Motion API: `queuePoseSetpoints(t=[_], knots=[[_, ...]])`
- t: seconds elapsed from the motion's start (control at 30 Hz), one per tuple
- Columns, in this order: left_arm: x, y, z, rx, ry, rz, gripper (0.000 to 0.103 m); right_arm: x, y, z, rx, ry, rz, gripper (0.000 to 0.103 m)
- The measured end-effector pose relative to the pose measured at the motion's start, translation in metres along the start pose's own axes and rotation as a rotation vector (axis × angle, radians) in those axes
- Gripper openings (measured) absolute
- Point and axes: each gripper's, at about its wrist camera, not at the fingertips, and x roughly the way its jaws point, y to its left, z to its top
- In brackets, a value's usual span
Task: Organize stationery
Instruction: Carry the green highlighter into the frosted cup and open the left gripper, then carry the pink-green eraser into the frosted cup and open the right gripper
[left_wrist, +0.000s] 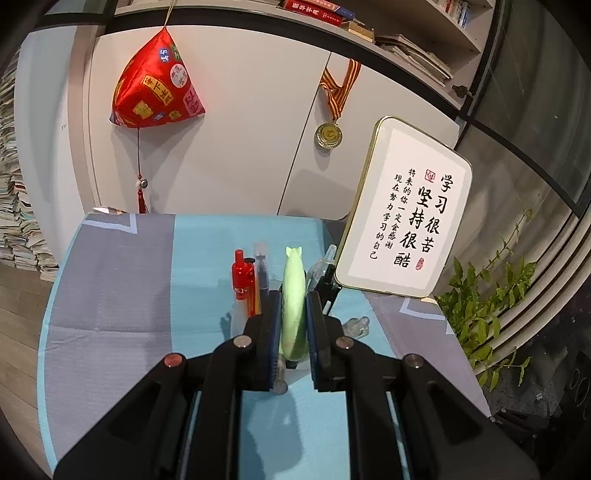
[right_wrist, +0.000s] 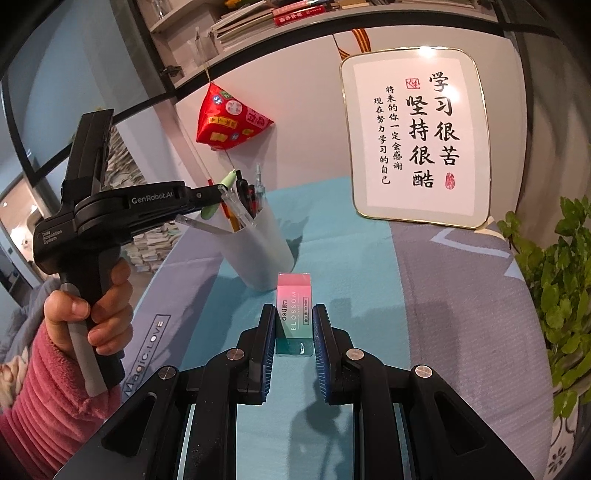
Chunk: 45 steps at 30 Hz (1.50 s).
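- Tongs on the left (left_wrist: 292, 306) squeeze a green pen (left_wrist: 293, 295) between their two black fingers; the pen has small ears on its top and stands almost straight up
- From the right side view, the left tongs (right_wrist: 218, 195) hold that green pen (right_wrist: 226, 181) right over the white cup (right_wrist: 258, 254), among the pens already in there
- Pens in the cup (left_wrist: 247, 280) show as a red one, an orange one and a dark blue one, just left of the green pen
- Tongs on the right (right_wrist: 294, 328) are clenched on a pink and green eraser (right_wrist: 294, 314); the eraser sits on the cloth with its far end sticking out past the fingertips
- The eraser is just in front of the white cup, near it but not touching
- A hand (right_wrist: 92, 314) in a fuzzy pink sleeve (right_wrist: 48, 398) grips the handle of the left tongs
- The table has a blue and grey cloth (right_wrist: 443, 314) on it
- A white sign with black writing and a gold edge (right_wrist: 417, 133) leans at the back of the table, to the right of the cup
- A red cloth bag (left_wrist: 155, 88) and a gold medal (left_wrist: 328, 134) hang on the white cupboard behind
- A green plant (right_wrist: 554, 288) stands at the right side of the table
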Motion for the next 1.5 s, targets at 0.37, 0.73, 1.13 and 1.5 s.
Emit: queuePoseSetpoints(t=[0.37,0.73,1.13,1.5], knots=[[0.002,0.002,-0.003,-0.005,0.0,-0.001,0.011,0.001,-0.002,0.0,0.01,0.007,0.005,0.021],[0.001,0.002,-0.002,-0.006,0.004,-0.01,0.011,0.003,-0.002,-0.001,0.014,0.01,0.01,0.021],[-0.018,0.003,-0.003,0.003,-0.028,-0.01,0.011,0.004,0.0,0.001,0.002,0.009,0.017,0.021],[-0.064,0.007,-0.023,0.044,-0.111,0.035,0.033,0.003,0.016,0.009,-0.037,0.0,0.017,0.021]])
